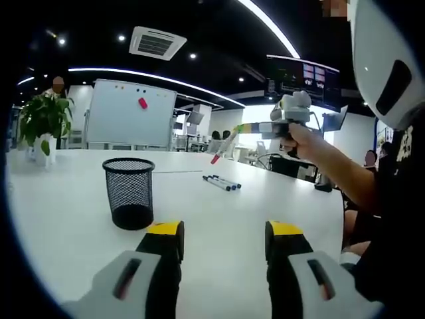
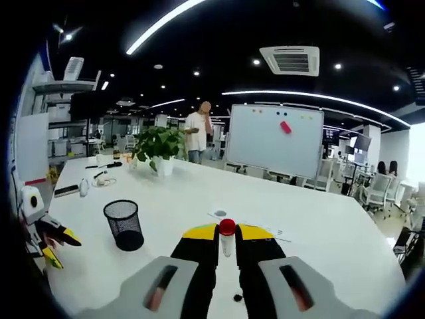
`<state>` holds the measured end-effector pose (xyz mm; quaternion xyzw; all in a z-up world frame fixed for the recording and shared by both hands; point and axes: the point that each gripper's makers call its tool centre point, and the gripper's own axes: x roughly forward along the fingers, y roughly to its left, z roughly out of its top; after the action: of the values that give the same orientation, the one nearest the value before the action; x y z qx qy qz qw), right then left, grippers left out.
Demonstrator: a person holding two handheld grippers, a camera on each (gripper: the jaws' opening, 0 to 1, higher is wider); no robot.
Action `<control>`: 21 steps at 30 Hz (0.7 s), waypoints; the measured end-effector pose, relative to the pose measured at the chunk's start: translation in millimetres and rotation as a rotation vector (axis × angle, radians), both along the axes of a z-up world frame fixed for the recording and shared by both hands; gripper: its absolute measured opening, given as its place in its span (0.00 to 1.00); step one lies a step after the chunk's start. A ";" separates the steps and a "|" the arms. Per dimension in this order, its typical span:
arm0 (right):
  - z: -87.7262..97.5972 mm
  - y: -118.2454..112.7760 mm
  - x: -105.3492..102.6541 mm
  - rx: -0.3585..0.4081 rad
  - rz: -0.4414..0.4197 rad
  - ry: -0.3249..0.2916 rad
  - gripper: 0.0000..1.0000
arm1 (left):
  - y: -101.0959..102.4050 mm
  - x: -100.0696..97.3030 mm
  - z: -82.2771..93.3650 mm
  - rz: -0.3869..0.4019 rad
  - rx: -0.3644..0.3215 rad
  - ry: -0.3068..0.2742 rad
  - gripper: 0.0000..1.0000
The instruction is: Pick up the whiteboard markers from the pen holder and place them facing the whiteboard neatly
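In the left gripper view, the black pen holder (image 1: 129,193) stands on the white table (image 1: 66,226). The left gripper (image 1: 224,242) sits low with its jaws wide apart and holds nothing. Two markers (image 1: 222,182) lie on the table facing the whiteboard (image 1: 130,113). The right gripper (image 2: 226,242) pinches a red-capped marker (image 2: 227,236) above the table.

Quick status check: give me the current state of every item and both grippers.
Left gripper: open, empty.
Right gripper: shut on red-capped marker, raised over table.
Pen holder: upright, looks empty.
Two markers: lying side by side on table.
Whiteboard: upright beyond table.
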<state>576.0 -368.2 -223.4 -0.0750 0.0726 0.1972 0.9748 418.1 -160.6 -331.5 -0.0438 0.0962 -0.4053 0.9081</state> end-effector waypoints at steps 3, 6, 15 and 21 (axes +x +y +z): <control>0.2 -2.2 0.0 0.005 -0.004 -0.001 0.13 | 0.5 -0.1 -0.2 0.001 0.001 0.000 0.50; -0.1 -3.8 0.2 0.005 -0.007 -0.002 0.13 | 0.4 -0.3 0.2 0.002 0.000 -0.001 0.50; 1.1 -10.1 0.1 0.004 -0.022 -0.010 0.13 | -0.1 -0.3 -0.4 0.002 0.001 0.001 0.50; 1.6 -16.8 -0.9 0.003 -0.038 -0.014 0.13 | -0.5 -0.4 -1.6 0.002 0.005 0.003 0.50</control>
<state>575.1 -385.0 -221.8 -0.0736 0.0672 0.1782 0.9789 417.7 -161.2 -333.1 -0.0422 0.0983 -0.4042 0.9084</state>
